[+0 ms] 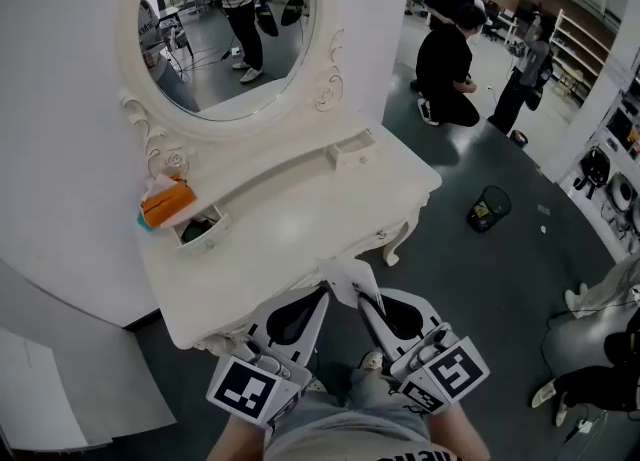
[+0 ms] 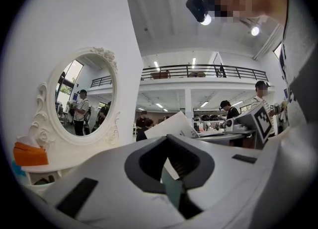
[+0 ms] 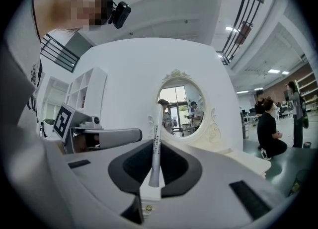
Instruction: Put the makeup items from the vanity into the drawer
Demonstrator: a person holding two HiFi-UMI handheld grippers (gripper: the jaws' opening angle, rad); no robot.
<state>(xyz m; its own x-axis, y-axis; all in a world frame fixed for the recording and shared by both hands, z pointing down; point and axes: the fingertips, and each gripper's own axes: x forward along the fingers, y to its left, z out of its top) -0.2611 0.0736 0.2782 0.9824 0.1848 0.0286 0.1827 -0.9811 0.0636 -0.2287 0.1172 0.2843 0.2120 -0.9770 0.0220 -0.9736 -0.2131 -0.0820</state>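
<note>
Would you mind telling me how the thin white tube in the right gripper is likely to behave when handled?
The thin white tube looks stiff and light: it stands straight above the right gripper without sagging. Being round and slim, it would probably roll on the flat vanity top. Its smooth surface may slip.

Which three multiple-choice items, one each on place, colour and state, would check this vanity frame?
1. The orange box sits: A) on the floor; B) on the left end of the vanity, by the mirror; C) in a drawer.
2. The pen held by the right gripper is: A) black; B) red; C) white.
3. The vanity's small left drawer is: A) pulled open; B) shut; C) missing.
Key: 1 B, the head view shows it beside the mirror frame; 2 C, the right gripper view shows a white barrel; 3 A, dark items show inside it.
</note>
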